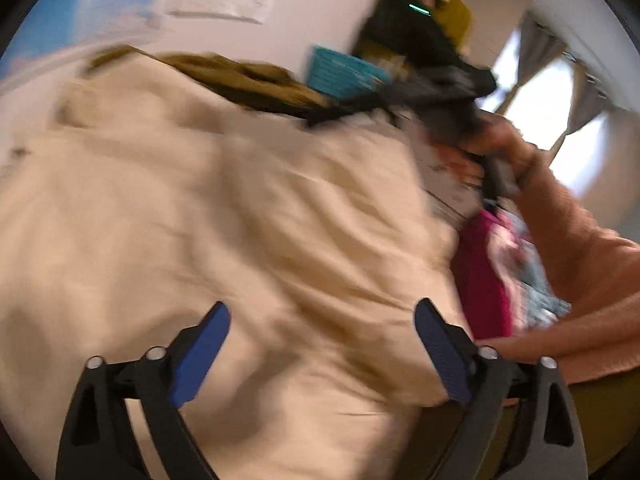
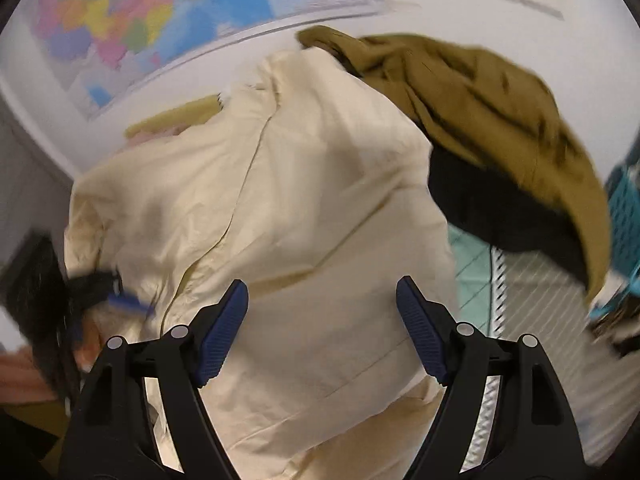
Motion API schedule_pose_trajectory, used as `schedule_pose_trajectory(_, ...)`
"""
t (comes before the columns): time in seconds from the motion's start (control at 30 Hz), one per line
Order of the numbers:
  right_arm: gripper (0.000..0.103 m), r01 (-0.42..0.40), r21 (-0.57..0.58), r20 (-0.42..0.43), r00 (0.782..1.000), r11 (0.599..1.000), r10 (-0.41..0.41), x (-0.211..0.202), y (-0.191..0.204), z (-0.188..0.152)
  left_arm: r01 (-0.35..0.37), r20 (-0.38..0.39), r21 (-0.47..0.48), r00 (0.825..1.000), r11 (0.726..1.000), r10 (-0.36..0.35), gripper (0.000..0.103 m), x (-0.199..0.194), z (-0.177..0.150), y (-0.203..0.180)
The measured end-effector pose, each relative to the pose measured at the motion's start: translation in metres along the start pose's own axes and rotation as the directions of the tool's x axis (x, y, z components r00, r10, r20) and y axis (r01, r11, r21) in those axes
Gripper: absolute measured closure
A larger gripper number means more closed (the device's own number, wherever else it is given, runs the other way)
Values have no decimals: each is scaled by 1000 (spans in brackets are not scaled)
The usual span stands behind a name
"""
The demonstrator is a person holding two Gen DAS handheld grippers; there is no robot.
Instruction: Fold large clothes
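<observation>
A large cream garment [image 1: 224,216] lies crumpled across the surface and fills most of both views; it also shows in the right wrist view [image 2: 312,216], with a seam running down it. My left gripper [image 1: 322,320] is open and empty just above the cloth. My right gripper [image 2: 322,296] is open and empty above the same garment. The right gripper also shows blurred in the left wrist view [image 1: 448,88], held by a hand in an orange sleeve. The left gripper shows blurred at the left of the right wrist view [image 2: 100,292].
An olive-brown garment [image 2: 480,108] with a black one under it lies beyond the cream one. A teal basket [image 2: 624,216] stands at the right. A striped and green cover [image 2: 532,300] shows beneath. A magenta cloth [image 1: 484,272] lies at right. A map [image 2: 160,12] hangs on the wall.
</observation>
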State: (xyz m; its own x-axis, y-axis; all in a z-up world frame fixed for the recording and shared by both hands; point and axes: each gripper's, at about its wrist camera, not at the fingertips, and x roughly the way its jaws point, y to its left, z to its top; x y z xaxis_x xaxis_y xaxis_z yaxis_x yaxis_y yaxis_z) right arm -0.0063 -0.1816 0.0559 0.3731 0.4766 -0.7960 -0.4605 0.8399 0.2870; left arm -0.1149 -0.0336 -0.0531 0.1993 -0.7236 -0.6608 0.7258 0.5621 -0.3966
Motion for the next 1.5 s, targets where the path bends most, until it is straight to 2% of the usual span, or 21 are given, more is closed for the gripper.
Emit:
schedule_pose_trajectory(0.07, 27, -46, 54, 19, 999, 997, 45, 1, -12, -5, 40, -37, 17, 999, 999, -40, 12, 15, 3, -9)
schedule_pose_trajectory(0.1, 26, -75, 79, 37, 997, 994, 72, -1, -17, -7, 55, -57, 23, 997, 998, -54, 21, 25, 7, -13)
schedule_pose_trajectory(0.13, 26, -97, 92, 51, 994, 991, 93, -3, -18, -8, 53, -76, 21, 996, 998, -52, 37, 32, 9, -14)
schedule_pose_trajectory(0.17, 25, -106, 95, 62, 993, 990, 100, -4, -19, -9, 45, -101, 20, 994, 999, -43, 79, 38, 11, -13)
schedule_pose_trajectory(0.2, 24, -112, 97, 73, 992, 989, 105, -7, -19, -11, 23, -134, 17, 991, 1000, -20, 89, 43, 16, -10)
schedule_pose_trajectory(0.37, 24, -160, 66, 130, 980, 985, 150, -23, -18, -5, -197, 15, 100, 980, 975, 196, 93, -24, 41, 3)
schedule_pose_trajectory(0.5, 24, -152, 40, 181, 973, 988, 143, -26, -22, 9, -470, 85, 153, 883, 870, 462, 88, -89, 62, 32)
schedule_pose_trajectory(0.53, 24, -144, 39, 183, 974, 989, 135, -23, -25, 12, -510, 75, 159, 860, 846, 504, 86, -92, 63, 42)
schedule_pose_trajectory(0.6, 24, -120, 48, 185, 977, 992, 109, -10, -30, 23, -625, 13, 196, 772, 756, 635, 72, -89, 61, 68)
schedule_pose_trajectory(0.67, 24, -87, 53, 163, 984, 995, 77, 7, -37, 33, -651, -71, 195, 737, 734, 673, 59, -82, 54, 101)
schedule_pose_trajectory(0.73, 21, -13, 67, 119, 993, 998, 5, 31, -44, 43, -643, -126, 119, 747, 757, 653, 45, -75, 46, 125)
schedule_pose_trajectory(0.8, 15, 31, 101, 87, 995, 994, -40, 50, -58, 49, -609, -148, 62, 778, 791, 610, 42, -76, 36, 141)
schedule_pose_trajectory(0.9, 15, -11, 220, 60, 998, 975, -2, 71, -90, 54, -538, -106, -4, 838, 843, 535, 17, -87, 21, 150)
schedule_pose_trajectory(0.97, 11, -54, 270, 60, 997, 961, 39, 80, -106, 59, -475, -88, -27, 878, 880, 471, 17, -84, 16, 148)
schedule_pose_trajectory(1.03, 10, -124, 293, 43, 992, 948, 116, 94, -114, 63, -485, -99, -16, 871, 874, 481, 17, -68, 15, 134)
schedule_pose_trajectory(1.1, 27, -103, 245, 31, 995, 964, 98, 100, -109, 66, -489, -122, -10, 866, 872, 484, 43, -54, 14, 137)
schedule_pose_trajectory(1.17, 75, -55, 173, 39, 998, 983, 48, 94, -104, 71, -500, -156, -39, 858, 865, 489, 71, -42, 15, 145)
schedule_pose_trajectory(1.23, 92, -14, 148, 77, 997, 989, 3, 78, -106, 75, -536, -145, -52, 839, 843, 524, 82, -42, 21, 152)
schedule_pose_trajectory(1.33, 96, 24, 133, 189, 981, 991, -50, 40, -112, 80, -546, -90, -84, 837, 833, 540, 85, -56, 33, 155)
schedule_pose_trajectory(1.43, 91, 123, 97, 146, 980, 988, -137, 54, -106, 82, -616, -100, -55, 787, 786, 609, 80, -49, 41, 161)
schedule_pose_trajectory(1.5, 71, 244, 66, 73, 966, 967, -249, 79, -102, 81, -646, -161, -54, 758, 761, 632, 61, -35, 37, 172)
